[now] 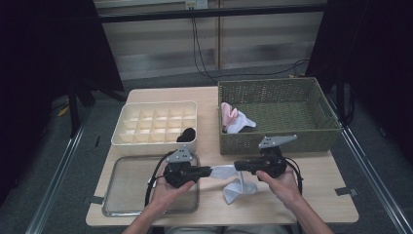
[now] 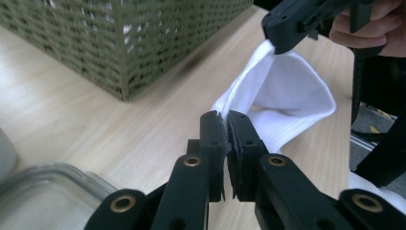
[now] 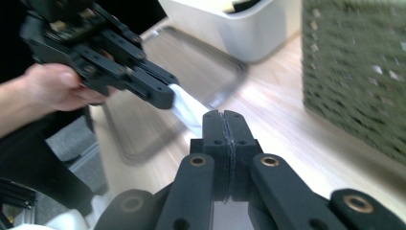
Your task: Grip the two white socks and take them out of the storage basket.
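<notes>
White sock (image 1: 233, 184) held above the front middle of the table (image 1: 321, 190), stretched between both claws, its lower part drooping to the tabletop. Left claw (image 1: 208, 171) clamped on one edge of the sock; in the left gripper view the fabric is pinched between its pads (image 2: 225, 125). Right claw (image 1: 237, 166) clamped on the opposite edge; in the right gripper view its jaws meet with white cloth (image 3: 189, 109) running out toward the left claw (image 3: 167, 98).

Just left of the sock, a shallow metal tray (image 1: 127, 195) at the table's near-left corner. Behind the tray, a white divided organizer (image 1: 146, 122) with a dark rolled item (image 1: 186, 134) in a front compartment. Behind the right claw, a green woven basket (image 1: 292, 136) holding pink and white cloth (image 1: 233, 118) at its left end.
</notes>
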### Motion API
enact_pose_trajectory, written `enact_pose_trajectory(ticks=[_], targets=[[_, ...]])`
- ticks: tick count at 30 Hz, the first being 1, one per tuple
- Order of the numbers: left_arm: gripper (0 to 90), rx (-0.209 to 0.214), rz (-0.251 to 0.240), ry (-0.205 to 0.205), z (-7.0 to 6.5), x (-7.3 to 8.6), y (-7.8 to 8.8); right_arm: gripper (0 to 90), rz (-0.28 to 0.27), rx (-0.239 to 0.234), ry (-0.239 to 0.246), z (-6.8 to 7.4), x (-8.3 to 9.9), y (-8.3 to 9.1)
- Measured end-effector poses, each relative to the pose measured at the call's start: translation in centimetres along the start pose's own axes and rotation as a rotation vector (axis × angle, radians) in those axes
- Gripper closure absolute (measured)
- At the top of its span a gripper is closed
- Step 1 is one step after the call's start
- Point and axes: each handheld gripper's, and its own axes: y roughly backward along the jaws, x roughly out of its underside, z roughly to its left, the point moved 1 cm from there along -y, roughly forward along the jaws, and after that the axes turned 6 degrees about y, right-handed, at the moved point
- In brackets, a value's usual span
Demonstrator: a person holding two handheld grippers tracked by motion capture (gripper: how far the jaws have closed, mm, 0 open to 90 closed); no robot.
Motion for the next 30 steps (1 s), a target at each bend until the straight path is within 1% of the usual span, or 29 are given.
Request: enact_pose_trajectory(ticks=[3, 4, 5, 8, 10, 11, 12, 13, 14, 16, 17, 20, 22, 24, 25, 27, 28, 30], targets=[[85.5, -0.002, 0.028, 0.014, 0.3, 0.3, -0.5, 88.9, 0.039, 0.014, -0.013, -0.8, 0.8, -0.8], [85.5, -0.005, 0.037, 0.009, 0.4, 0.3, -0.6, 88.8, 0.054, 0.016, -0.022, -1.0, 1.1, -1.1], [85.5, -0.006, 0.042, 0.013, 0.5, 0.5, -0.7, 88.7, 0.065, 0.021, -0.021, -1.2, 1.2, -1.3], [84.9, -0.006, 0.06, 0.018, 0.5, 0.8, -1.0, 87.6, 0.078, 0.021, -0.035, -1.7, 1.7, -1.9], [83.8, -0.017, 0.068, 0.027, 0.7, 1.0, -1.1, 80.5, 0.086, 0.031, -0.038, -1.7, 1.8, -2.1], [82.8, -0.021, 0.071, 0.036, 0.8, 1.1, -1.2, 77.0, 0.083, 0.044, -0.044, -1.8, 1.8, -2.0], [81.5, -0.026, 0.073, 0.043, 0.9, 1.2, -1.2, 73.9, 0.072, 0.054, -0.051, -1.9, 1.7, -1.7], [80.1, -0.027, 0.08, 0.041, 1.1, 1.2, -1.2, 70.1, 0.061, 0.06, -0.056, -1.9, 1.6, -1.3], [76.3, -0.036, 0.075, 0.049, 1.2, 1.3, -1.1, 67.8, 0.05, 0.07, -0.061, -1.9, 1.4, -0.9], [62.8, -0.054, 0.066, 0.065, 1.4, 1.3, -0.9, 62.4, 0.043, 0.096, -0.049, -1.6, 1.3, 0.0], [60.0, -0.054, 0.057, 0.071, 1.5, 1.2, -0.7, 60.8, 0.042, 0.099, -0.05, -1.5, 1.4, 0.4], [53.8, -0.063, 0.036, 0.078, 1.6, 1.1, -0.3, 59.3, 0.042, 0.095, -0.049, -0.9, 1.9, 1.5], [53.0, -0.065, 0.03, 0.082, 1.7, 1.1, -0.2, 57.7, 0.038, 0.089, -0.054, -0.6, 2.3, 2.2], [52.3, -0.07, 0.032, 0.082, 1.7, 1.1, -0.2, 56.0, 0.029, 0.071, -0.06, -0.1, 2.9, 2.7], [51.7, -0.076, 0.038, 0.078, 1.7, 1.2, -0.3, 55.1, 0.028, 0.066, -0.059, 0.1, 3.0, 2.8], [51.0, -0.072, 0.045, 0.075, 1.6, 1.2, -0.5, 53.2, 0.027, 0.045, -0.049, 0.5, 3.5, 2.7], [50.9, -0.072, 0.05, 0.071, 1.5, 1.2, -0.7, 52.5, 0.038, 0.036, -0.054, 0.7, 3.7, 2.6], [50.8, -0.062, 0.059, 0.062, 1.3, 1.2, -0.8, 52.3, 0.069, 0.03, -0.048, 0.8, 4.1, 1.7]])
